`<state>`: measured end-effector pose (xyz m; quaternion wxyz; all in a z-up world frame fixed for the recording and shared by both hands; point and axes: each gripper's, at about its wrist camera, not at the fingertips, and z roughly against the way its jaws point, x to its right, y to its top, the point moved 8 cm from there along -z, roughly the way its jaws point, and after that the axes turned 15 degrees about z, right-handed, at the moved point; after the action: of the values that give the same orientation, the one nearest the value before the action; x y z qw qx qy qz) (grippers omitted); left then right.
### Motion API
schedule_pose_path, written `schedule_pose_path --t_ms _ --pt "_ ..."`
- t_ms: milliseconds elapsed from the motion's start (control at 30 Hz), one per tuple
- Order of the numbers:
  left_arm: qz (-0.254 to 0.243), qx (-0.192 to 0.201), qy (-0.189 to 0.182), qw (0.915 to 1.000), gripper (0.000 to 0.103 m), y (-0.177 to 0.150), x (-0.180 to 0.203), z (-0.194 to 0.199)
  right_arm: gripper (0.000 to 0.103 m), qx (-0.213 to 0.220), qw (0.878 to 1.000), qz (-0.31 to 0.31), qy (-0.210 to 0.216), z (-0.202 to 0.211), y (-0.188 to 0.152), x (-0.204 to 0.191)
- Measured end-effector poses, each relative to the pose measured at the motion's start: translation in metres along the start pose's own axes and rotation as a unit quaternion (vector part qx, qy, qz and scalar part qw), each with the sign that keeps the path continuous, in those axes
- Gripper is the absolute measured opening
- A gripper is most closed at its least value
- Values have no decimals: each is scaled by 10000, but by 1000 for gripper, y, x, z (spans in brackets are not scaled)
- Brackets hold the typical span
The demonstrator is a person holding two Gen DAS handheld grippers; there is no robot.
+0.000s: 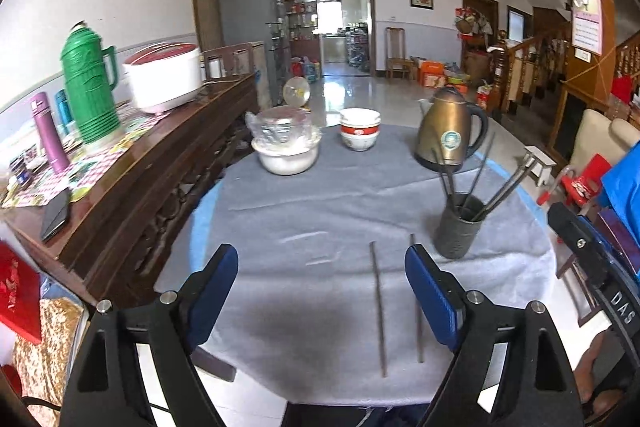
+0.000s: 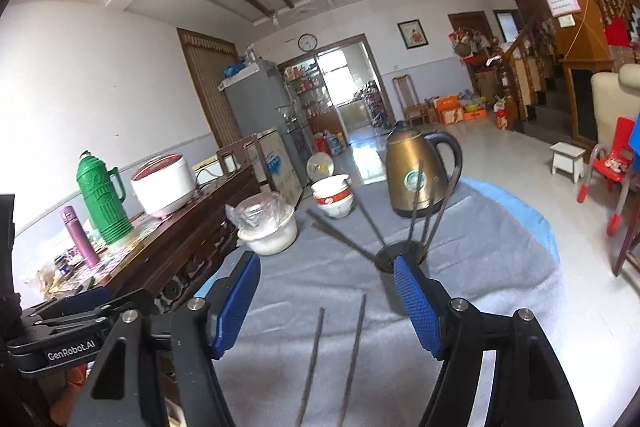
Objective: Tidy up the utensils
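Two dark metal chopsticks (image 1: pixel 378 307) lie side by side on the grey tablecloth (image 1: pixel 320 211). They also show in the right wrist view as chopsticks (image 2: pixel 354 347). A dark cylindrical holder (image 1: pixel 458 227) with several chopsticks standing in it sits to their right. My left gripper (image 1: pixel 320 267) is open above the cloth, and one chopstick is partly hidden behind its right finger. My right gripper (image 2: pixel 326 291) is open too, with nothing between its pads. Its right finger covers part of the holder (image 2: pixel 402 251) just ahead.
A brass kettle (image 1: pixel 448 131), stacked red-and-white bowls (image 1: pixel 360 133) and a plastic-covered bowl (image 1: pixel 286 147) stand at the far side of the round table. A wooden sideboard (image 1: pixel 160 179) with a green thermos and a rice cooker runs along the left.
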<state>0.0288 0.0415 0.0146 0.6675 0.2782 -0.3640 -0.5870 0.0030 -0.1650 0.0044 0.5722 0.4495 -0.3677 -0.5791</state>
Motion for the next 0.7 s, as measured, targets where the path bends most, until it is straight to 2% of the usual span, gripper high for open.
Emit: schedule_pose_path --t_ms 200,700 --pt "263 -57 162 9995 86 -4 -26 -8 74 -141 9998 70 86 -4 -6 -14" --pt "395 362 514 9972 86 -12 -73 -3 74 -629 9971 310 287 -28 -40 -52"
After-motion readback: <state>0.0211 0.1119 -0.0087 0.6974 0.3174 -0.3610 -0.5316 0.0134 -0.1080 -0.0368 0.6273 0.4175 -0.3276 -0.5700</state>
